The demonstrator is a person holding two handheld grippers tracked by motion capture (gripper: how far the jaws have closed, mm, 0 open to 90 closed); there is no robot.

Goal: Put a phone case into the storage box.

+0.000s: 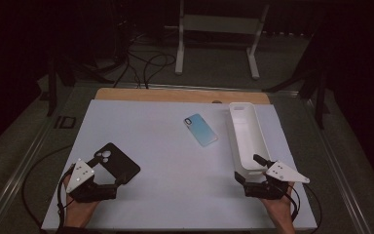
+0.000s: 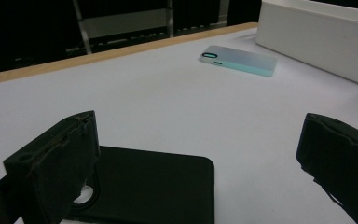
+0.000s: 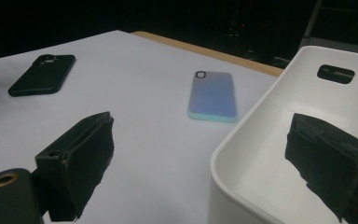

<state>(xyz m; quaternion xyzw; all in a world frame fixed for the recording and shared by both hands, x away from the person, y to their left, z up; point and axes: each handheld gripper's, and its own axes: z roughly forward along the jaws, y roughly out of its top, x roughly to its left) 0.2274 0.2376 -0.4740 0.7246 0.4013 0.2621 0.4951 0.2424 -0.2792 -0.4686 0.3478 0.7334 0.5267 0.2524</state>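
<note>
A black phone case [image 1: 116,165] lies at the table's front left, camera cutout facing up. My left gripper [image 1: 111,171] stands open right at its near end; in the left gripper view the black case [image 2: 158,189] lies low between the wide-apart jaws of the left gripper [image 2: 200,156]. A light blue phone case [image 1: 200,129] lies flat in the middle, towards the back. My right gripper [image 1: 249,170] is open at the near end of a long white bin [image 1: 246,139]. In the right gripper view one jaw of the right gripper [image 3: 205,158] is over the bin's inside [image 3: 279,154] and the other outside it.
The white mat [image 1: 175,185] covers a wooden table whose bare edge [image 1: 175,94] shows at the back. Beyond it are cables and a white stand's legs [image 1: 179,53] on the dark floor. The blue case [image 3: 213,95] and the black case [image 3: 42,74] lie apart.
</note>
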